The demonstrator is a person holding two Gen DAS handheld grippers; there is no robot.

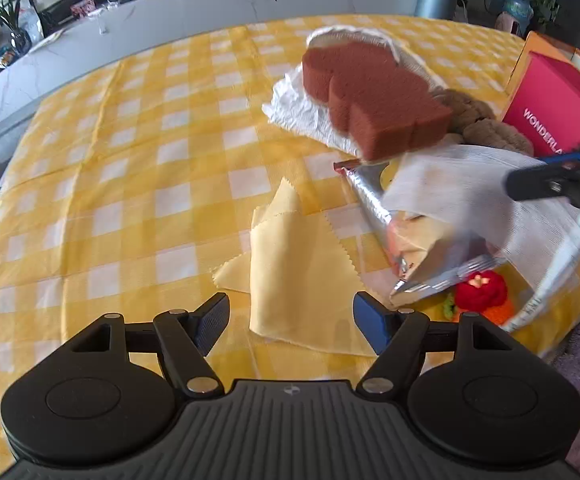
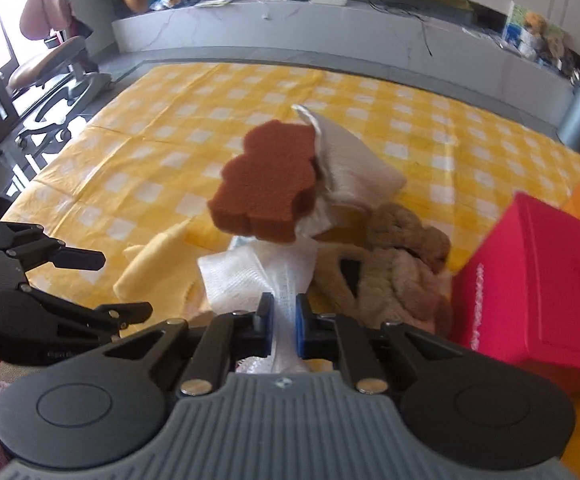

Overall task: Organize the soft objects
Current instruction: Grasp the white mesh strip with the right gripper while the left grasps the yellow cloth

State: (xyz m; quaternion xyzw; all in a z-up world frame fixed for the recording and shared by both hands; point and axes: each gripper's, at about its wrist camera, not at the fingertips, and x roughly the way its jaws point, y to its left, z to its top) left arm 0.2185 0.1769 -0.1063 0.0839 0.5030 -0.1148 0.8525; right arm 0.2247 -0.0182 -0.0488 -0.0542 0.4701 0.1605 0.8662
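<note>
On the worktop [image 1: 130, 128], under a yellow-and-white checked cloth, lies one brown sponge [image 2: 266, 184] cut in a bear-like outline, one folded pale yellow cloth [image 1: 290, 264], one white gauze cloth [image 2: 250, 276], one crumpled white paper sheet [image 1: 301, 108], one tan fuzzy plush item [image 2: 401, 272], one silver foil packet [image 1: 421, 256] and one small red-and-orange knitted toy [image 1: 481, 288]. One pink box [image 2: 537, 280] stands at the right edge.

The sponge is thick and porous with scalloped sides, and rests on the paper sheet and other cloths near the middle of the pile. The gauze is thin and open-weave, draped over the foil packet.

The left gripper [image 1: 290, 320] is spread wide above the near corner of the yellow cloth, with nothing between its blue pads. The right gripper [image 2: 282, 328] is pressed together, pinching a gathered strip of the white gauze cloth.
</note>
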